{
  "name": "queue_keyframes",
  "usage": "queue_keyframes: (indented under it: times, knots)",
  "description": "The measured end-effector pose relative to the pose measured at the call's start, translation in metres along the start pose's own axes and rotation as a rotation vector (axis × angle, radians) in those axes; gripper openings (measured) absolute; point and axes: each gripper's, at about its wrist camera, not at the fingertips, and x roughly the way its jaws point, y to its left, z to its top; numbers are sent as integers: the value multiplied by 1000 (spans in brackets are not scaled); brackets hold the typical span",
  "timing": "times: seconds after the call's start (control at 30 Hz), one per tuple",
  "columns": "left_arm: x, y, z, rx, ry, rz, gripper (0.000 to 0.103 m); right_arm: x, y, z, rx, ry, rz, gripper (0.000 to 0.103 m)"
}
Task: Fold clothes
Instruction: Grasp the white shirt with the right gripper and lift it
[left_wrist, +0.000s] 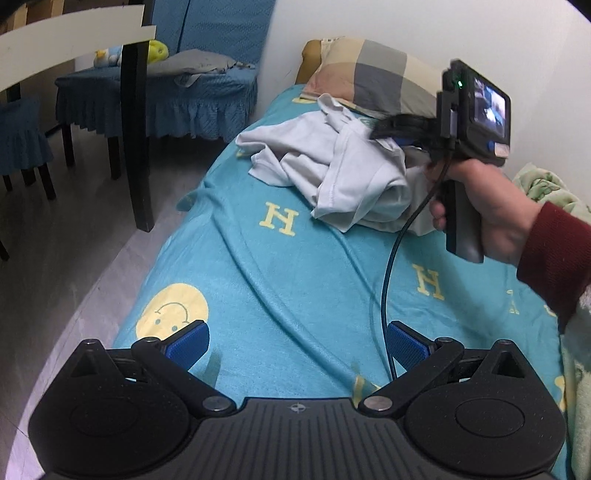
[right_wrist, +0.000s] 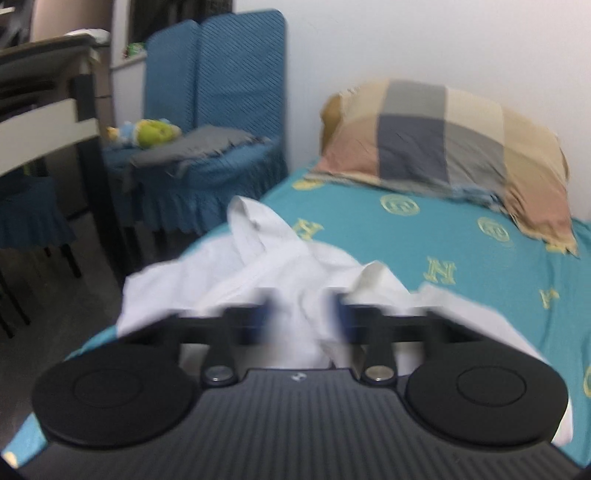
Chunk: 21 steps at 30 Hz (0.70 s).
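A crumpled white garment (left_wrist: 332, 166) lies on the teal bed sheet (left_wrist: 277, 277), just short of the pillow. A hand in a dark red sleeve (left_wrist: 491, 206) holds my right gripper (left_wrist: 382, 131) at the pile's far right side, shut on a fold of the cloth. In the blurred right wrist view, the white garment (right_wrist: 258, 266) bunches up between the blue pads (right_wrist: 262, 317) of the right gripper (right_wrist: 299, 317). My left gripper (left_wrist: 297, 343) hovers open over bare sheet near the bed's front, well short of the garment, nothing between its fingers.
A checked pillow (left_wrist: 376, 74) leans on the wall at the bed's head. A green blanket (left_wrist: 546, 188) lies at the right. Blue-covered chairs (left_wrist: 177, 92) and a dark table leg (left_wrist: 136, 129) stand left of the bed. A black cable (left_wrist: 391, 266) hangs from the right gripper.
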Motion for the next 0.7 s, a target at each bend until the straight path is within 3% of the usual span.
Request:
queue_keyframes:
  times: [0.13,0.33,0.53,0.7]
  knots:
    - [-5,-2,0,8,-23,-9,103,-35,-6,-2,-2,-48,-5,6]
    - [-31,4,4,-16,-120,-33,103,-140,-21,-9,38,-111,23,6]
    - [-63,8,5,-49,-202,-86,102,-263,-22,-59,43,-131,70,4]
    - [-86,-4,-1,-30,-243,-135,102,-331,-29,-116,169,-68,80,3]
